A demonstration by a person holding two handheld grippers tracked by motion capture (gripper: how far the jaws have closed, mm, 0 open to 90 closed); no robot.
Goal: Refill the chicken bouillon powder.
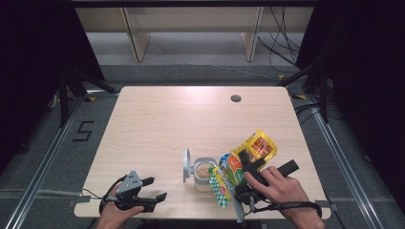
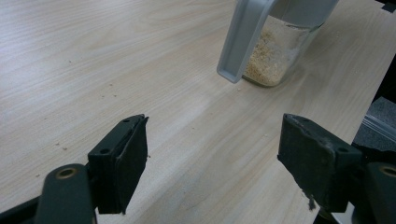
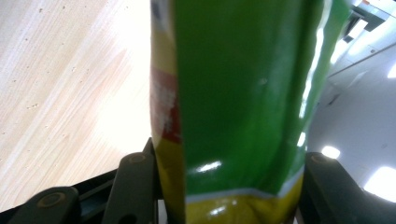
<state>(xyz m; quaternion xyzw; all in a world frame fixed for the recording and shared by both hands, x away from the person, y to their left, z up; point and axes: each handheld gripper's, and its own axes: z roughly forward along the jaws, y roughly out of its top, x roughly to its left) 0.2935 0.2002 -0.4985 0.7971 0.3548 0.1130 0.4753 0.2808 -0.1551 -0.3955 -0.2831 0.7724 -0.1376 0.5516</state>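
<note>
The right hand-held gripper (image 1: 244, 168) clamps a green-and-yellow snack bag (image 1: 237, 171), tilted just over the open glass jar (image 1: 205, 174) of crumbs near the surface's (image 1: 167, 119) front edge; the left hand-held gripper (image 1: 155, 189) rests well apart, jaws spread, holding nothing.

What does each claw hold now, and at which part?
The right claw grips the green and yellow bag across its body near one end; the left claw is open, holding nothing.
</note>
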